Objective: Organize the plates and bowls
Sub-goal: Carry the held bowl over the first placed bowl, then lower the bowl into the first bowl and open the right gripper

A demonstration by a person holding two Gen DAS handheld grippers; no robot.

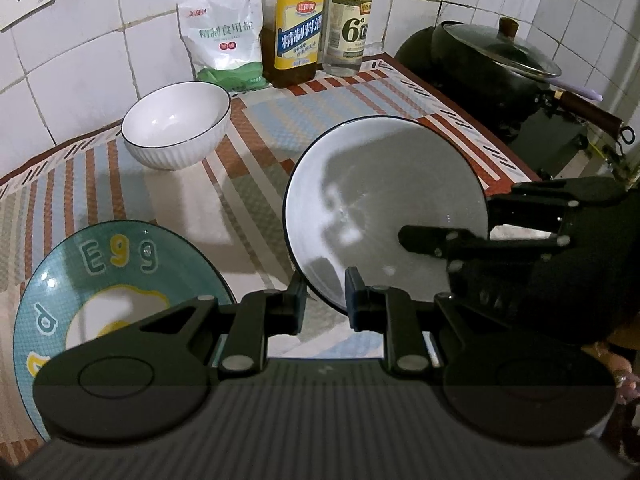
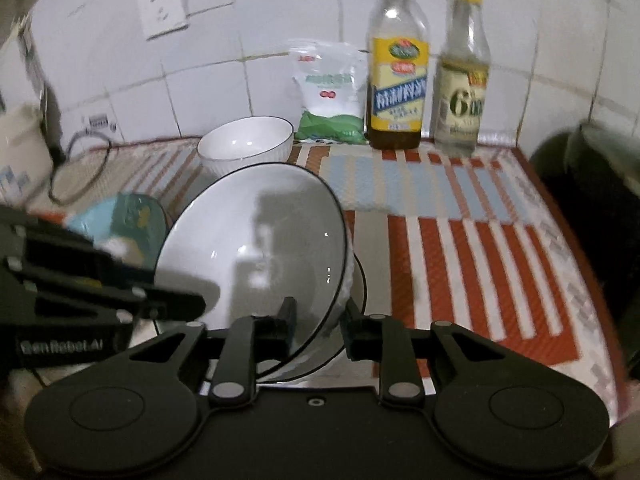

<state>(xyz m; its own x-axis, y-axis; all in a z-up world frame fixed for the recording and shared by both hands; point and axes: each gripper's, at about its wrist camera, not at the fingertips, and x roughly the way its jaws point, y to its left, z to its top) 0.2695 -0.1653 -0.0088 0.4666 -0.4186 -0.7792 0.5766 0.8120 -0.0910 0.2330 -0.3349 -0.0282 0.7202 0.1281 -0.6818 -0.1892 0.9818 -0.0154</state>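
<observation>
Big bowl [image 1: 384,208]: we see a wide white bowl with a thin dark rim, glossy inside and ribbed on the outside, tipped up on its edge so the inside faces us; shadows fall across its base.
Where it sits: we place it near the front of the striped mat [image 1: 248,184], well in front of the cooking-wine bottle [image 1: 294,28] at the tiled wall.
Left gripper [image 1: 325,302]: we find its jaws nearly pressed together, pinching the low rim of the big bowl.
Right gripper [image 2: 318,326]: we have the bowl's rim running between its jaws, one pad inside and one outside; they stand a little apart, and we cannot tell whether the pads press on the rim.
Small bowl [image 1: 176,124]: we spot a second white bowl, same dark rim and ribbed wall, standing upright just in front and to the left of the cooking-wine bottle.
Egg plate [image 1: 100,280]: we note a teal plate with a fried-egg picture and letters, tilted, beside the big bowl and far forward of the bottle.
Neighbours: we see a salt bag [image 1: 224,40] on one side of the bottle, a clear vinegar bottle [image 1: 348,28] on the other, and a lidded black wok [image 1: 492,68] beyond that.
</observation>
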